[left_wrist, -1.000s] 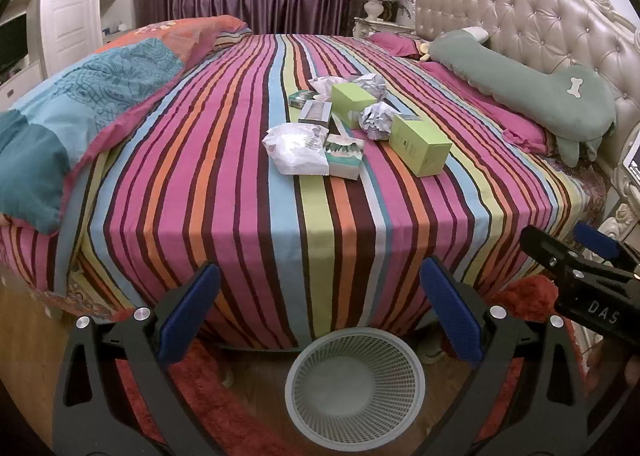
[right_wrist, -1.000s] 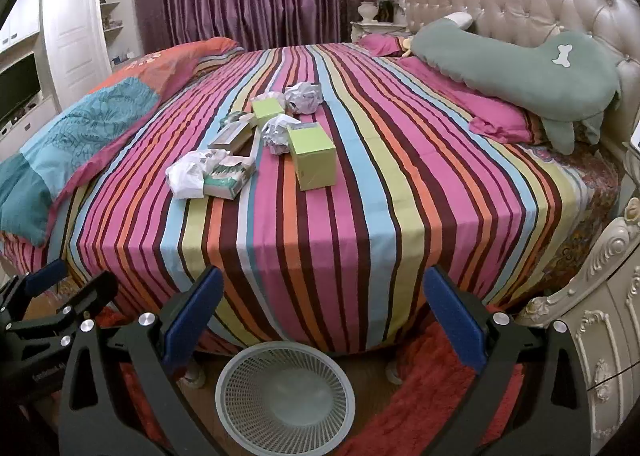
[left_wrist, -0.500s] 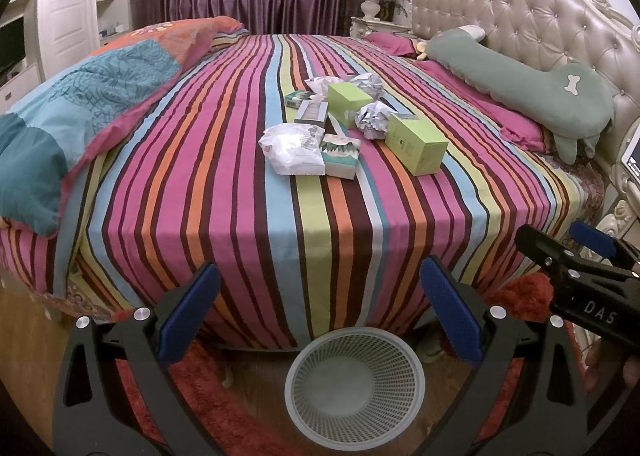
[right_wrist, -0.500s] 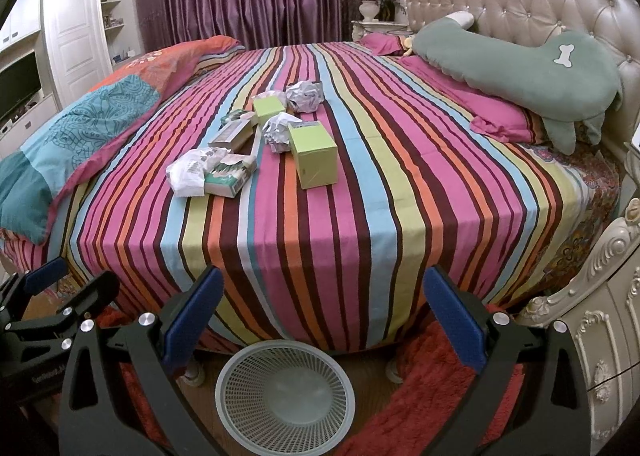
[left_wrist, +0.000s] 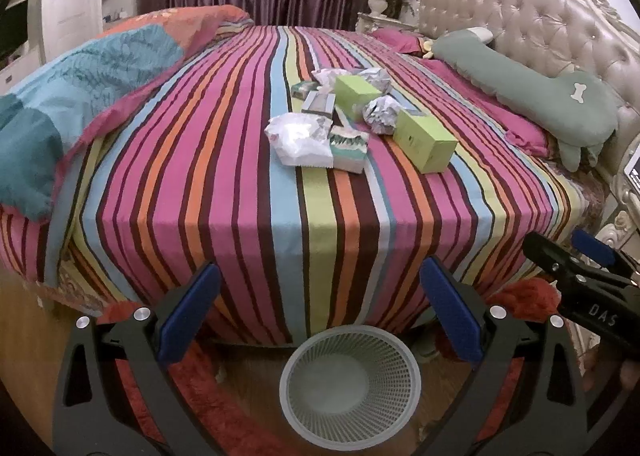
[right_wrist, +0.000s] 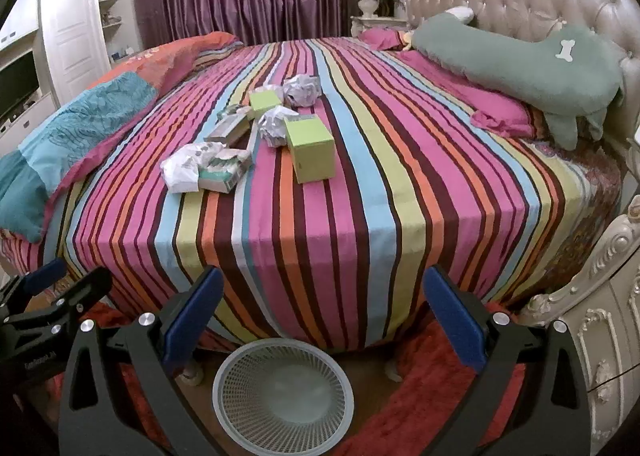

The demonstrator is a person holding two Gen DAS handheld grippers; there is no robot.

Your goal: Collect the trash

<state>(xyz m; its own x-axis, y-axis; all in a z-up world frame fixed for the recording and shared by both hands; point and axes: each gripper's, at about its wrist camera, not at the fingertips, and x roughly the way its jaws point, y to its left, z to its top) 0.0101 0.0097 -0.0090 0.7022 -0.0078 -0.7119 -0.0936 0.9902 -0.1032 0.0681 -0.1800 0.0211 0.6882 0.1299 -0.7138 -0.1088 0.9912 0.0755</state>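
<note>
A pile of trash lies mid-bed on the striped sheet: a large green box (left_wrist: 425, 141) (right_wrist: 310, 147), a smaller green box (left_wrist: 355, 93) (right_wrist: 265, 103), crumpled paper balls (left_wrist: 382, 115) (right_wrist: 274, 124), a white plastic bag (left_wrist: 298, 139) (right_wrist: 185, 167) and a teal-and-white carton (left_wrist: 348, 149) (right_wrist: 222, 172). A white mesh bin (left_wrist: 350, 382) (right_wrist: 283, 396) stands on the floor at the bed's foot. My left gripper (left_wrist: 320, 310) and right gripper (right_wrist: 320, 314) are open and empty, both hovering above the bin, well short of the trash.
The striped bed (left_wrist: 320, 216) fills the view. A teal and orange quilt (left_wrist: 80, 96) lies on its left, a green bone-print pillow (left_wrist: 540, 96) and tufted headboard (left_wrist: 540, 24) on its right. A red rug (right_wrist: 420, 396) is underfoot. A carved cabinet (right_wrist: 600, 296) stands at right.
Both views have shifted only slightly; the trash pile sits a touch lower in the frames. Nothing has been picked up and both grippers stay open.
</note>
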